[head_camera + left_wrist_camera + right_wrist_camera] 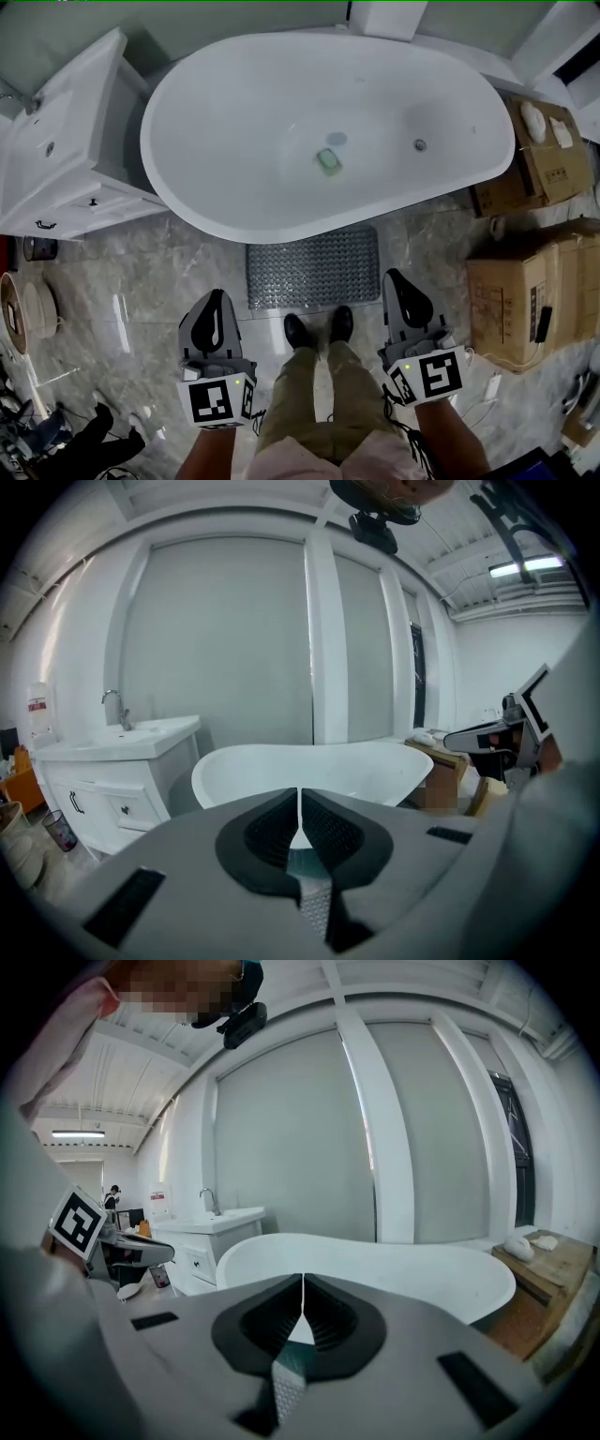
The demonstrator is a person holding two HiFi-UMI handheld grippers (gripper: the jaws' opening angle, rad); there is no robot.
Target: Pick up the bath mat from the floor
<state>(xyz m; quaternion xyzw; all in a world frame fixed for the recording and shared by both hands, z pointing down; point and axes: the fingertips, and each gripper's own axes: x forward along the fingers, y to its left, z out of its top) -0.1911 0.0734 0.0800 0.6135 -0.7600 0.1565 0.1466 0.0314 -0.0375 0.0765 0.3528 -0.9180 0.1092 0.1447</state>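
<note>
Grey bath mat (312,267) is seen flat on the floor (169,272) by the tub (202,208), and, with left gripper (216,298) and right gripper (393,277) clenched empty short of it, its thin edge could be pushed rather than caught.

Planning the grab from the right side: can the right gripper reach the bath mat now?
Probably yes. The right gripper hangs just right of the bath mat, only floor between; the shoes stand at its near edge. Its shut fingers must open first.
</note>
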